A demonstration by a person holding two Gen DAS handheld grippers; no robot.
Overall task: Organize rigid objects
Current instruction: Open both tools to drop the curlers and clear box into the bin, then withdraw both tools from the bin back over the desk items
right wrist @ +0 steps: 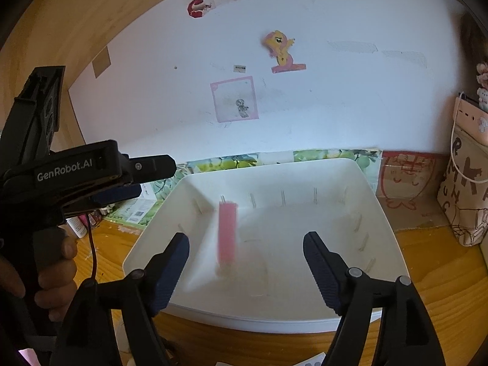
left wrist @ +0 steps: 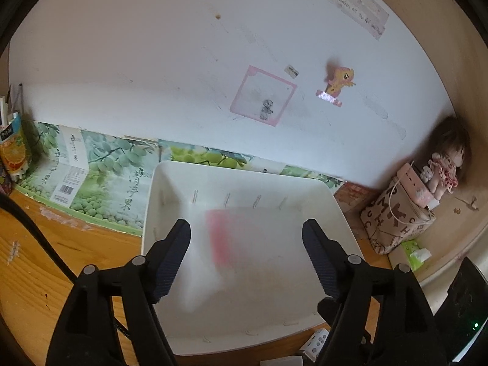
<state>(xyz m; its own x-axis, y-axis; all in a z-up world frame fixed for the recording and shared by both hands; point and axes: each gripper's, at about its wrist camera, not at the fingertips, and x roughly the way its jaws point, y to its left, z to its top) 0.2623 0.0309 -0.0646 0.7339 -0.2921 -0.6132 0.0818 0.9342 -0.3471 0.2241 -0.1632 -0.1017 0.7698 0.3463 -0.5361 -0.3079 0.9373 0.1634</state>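
Right wrist view: a blurred pink-and-white flat object (right wrist: 227, 238) is seen inside the white bin (right wrist: 378, 244), toward the bin's left-rear part, with its long axis running from the bin's near rim toward its far wall. It is smeared, so whether it rests on the bin floor or is in mid-air cannot be told. Relative to the bin, the right gripper (right wrist: 246, 242) is held above the near rim with jaws spread wide and nothing between the pads; the object lies ahead of the left jaw, apart from it. The left gripper (left wrist: 246, 230), likewise spread and empty, is held over the bin's near-left corner, and the object (left wrist: 231, 241) is seen ahead between its jaws, untouched. The left gripper is judged the nearer. Beyond the bin's far wall, fruit-printed cartons (left wrist: 100, 177) are lined up.
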